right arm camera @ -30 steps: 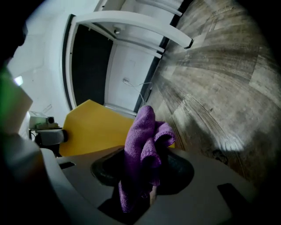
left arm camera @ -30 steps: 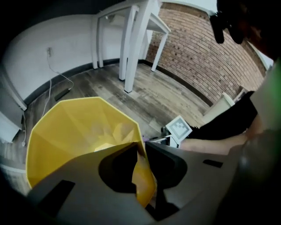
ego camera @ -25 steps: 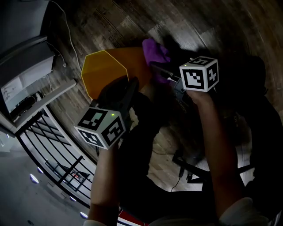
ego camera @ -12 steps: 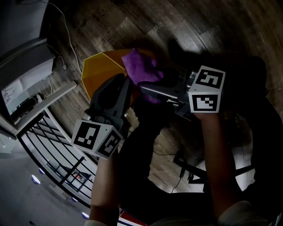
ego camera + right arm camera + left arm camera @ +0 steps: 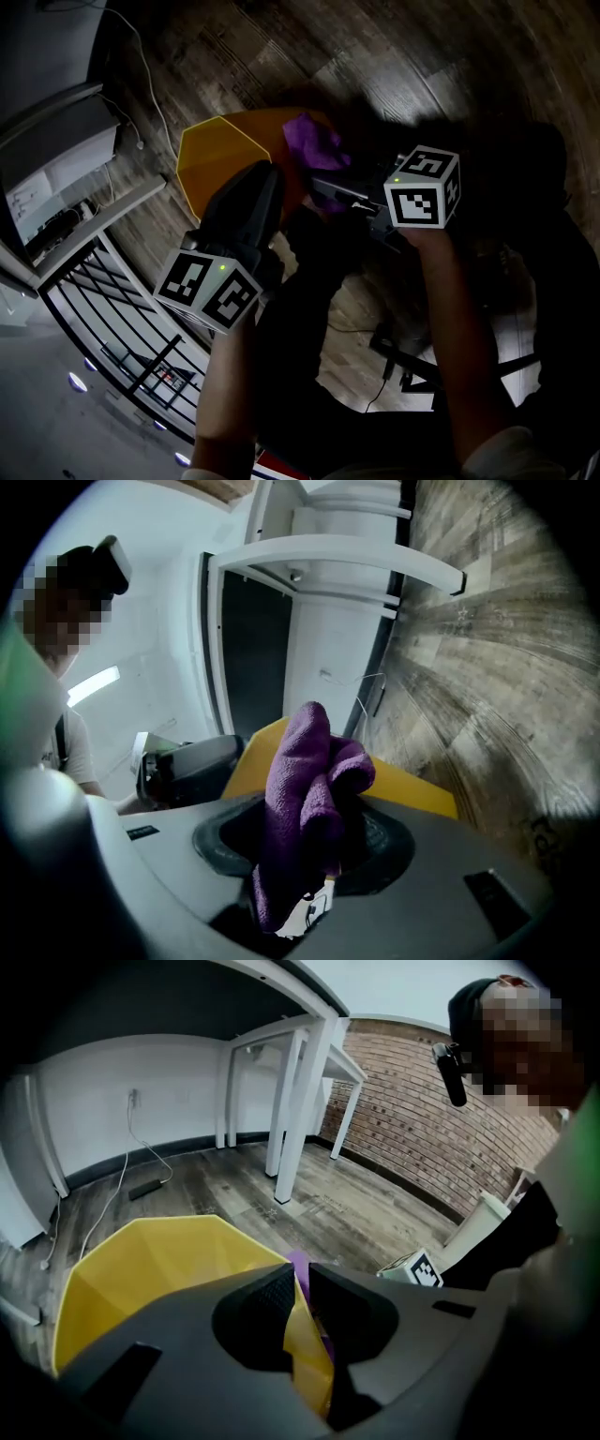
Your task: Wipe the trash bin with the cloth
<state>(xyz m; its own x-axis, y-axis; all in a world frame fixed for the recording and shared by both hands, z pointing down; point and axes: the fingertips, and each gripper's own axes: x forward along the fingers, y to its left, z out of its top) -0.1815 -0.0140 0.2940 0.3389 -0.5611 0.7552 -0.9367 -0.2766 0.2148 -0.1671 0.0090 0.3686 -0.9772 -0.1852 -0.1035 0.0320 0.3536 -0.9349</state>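
Note:
The yellow-orange trash bin (image 5: 216,155) lies tilted on the wooden floor, its open mouth showing in the left gripper view (image 5: 141,1269). My left gripper (image 5: 270,180) is shut on the bin's thin wall (image 5: 305,1344); its jaws have just been closing with that wall between them. A crumpled purple cloth (image 5: 317,141) is pinched in my right gripper (image 5: 323,192), which is shut on it beside the bin's right side. In the right gripper view the cloth (image 5: 305,780) stands up out of the jaws, with the bin's edge (image 5: 412,785) right behind it.
White desk legs (image 5: 291,1101) and a trailing cable (image 5: 122,1194) stand beyond the bin, with a brick wall (image 5: 412,1119) to the right. A black metal rack (image 5: 103,291) and a white shelf (image 5: 66,178) lie left of my arms.
The right gripper swept the cloth left over the bin, then drew back to the right and slightly up. The left gripper kept its hold and rose a little.

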